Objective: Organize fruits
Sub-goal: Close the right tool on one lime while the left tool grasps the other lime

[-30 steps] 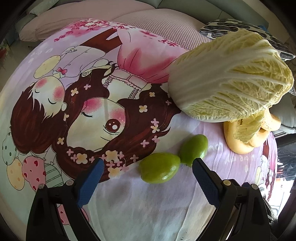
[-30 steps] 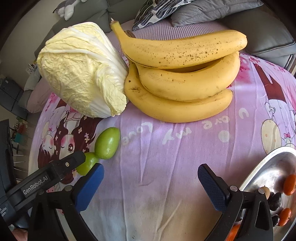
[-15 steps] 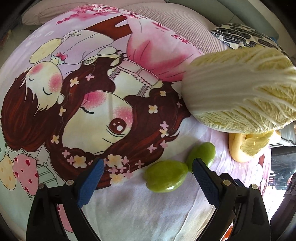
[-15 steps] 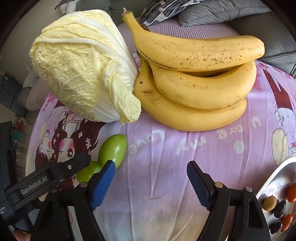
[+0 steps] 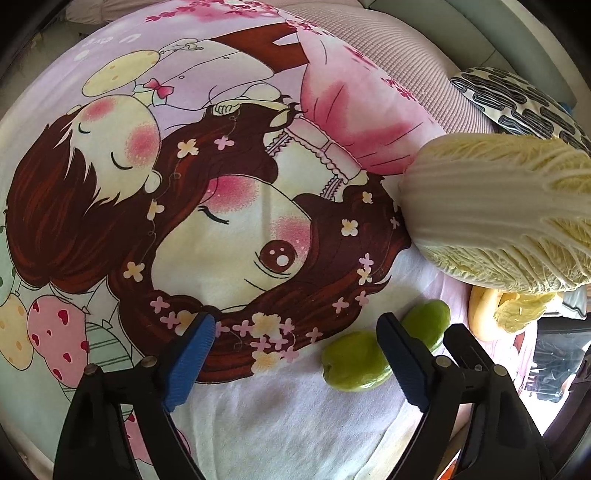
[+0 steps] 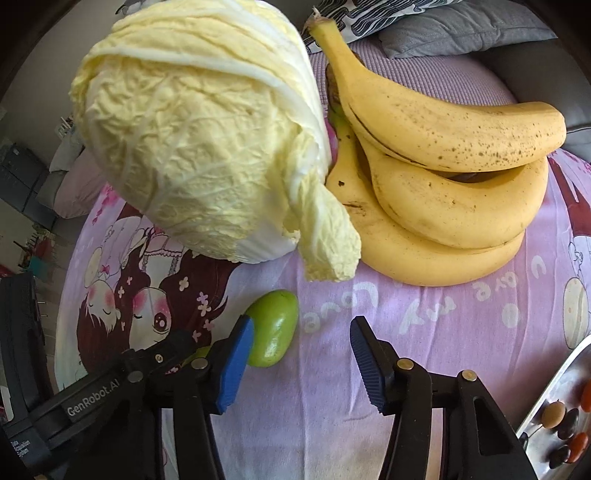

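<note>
Closing on nothing yet: right gripper (image 6: 301, 345) jaws narrowing, green fruit (image 6: 272, 328) outside left pad, not between. Shift jaws left to straddle fruit before squeezing. Left gripper (image 5: 295, 345) jaws wide, closing, empty; second green fruit (image 5: 354, 362) beside right pad. Both fruits on bedsheet (image 6: 424, 317), near cabbage (image 6: 199, 140).

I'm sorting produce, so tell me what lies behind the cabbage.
Behind the cabbage sits a bunch of bananas, touching its side, with grey cushions further back. The cabbage covers part of the lowest banana and the bedsheet beneath.
</note>
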